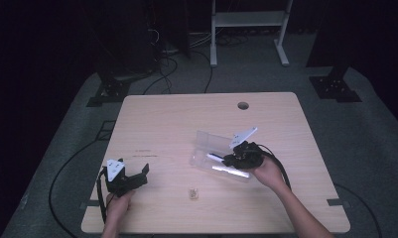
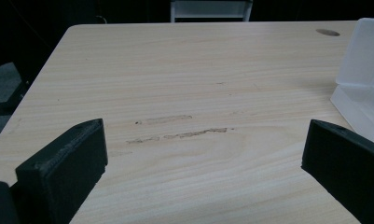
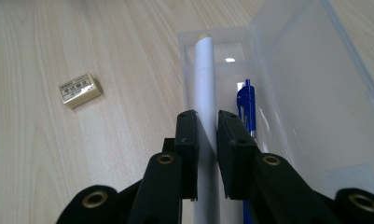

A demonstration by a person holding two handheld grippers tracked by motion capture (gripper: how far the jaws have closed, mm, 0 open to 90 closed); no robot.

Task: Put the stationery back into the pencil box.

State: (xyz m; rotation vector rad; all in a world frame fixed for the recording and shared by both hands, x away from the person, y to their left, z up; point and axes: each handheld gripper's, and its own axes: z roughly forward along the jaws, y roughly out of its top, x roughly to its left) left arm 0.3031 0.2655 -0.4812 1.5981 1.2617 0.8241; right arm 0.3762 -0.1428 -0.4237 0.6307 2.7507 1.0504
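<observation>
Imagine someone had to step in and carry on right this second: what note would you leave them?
Right gripper: shut on the white tube, which lies lengthwise in the clear plastic case.
Left gripper: open, holding nothing, low over the table at the near left.
Things: the case sits open, lid up, on the table's right half. A blue pen is already in it beside the tube. A small eraser still lies on the table outside the case.
Done: pen in, tube nearly placed.
Left, probably: let go of the tube, put the eraser in, shut the lid.
</observation>
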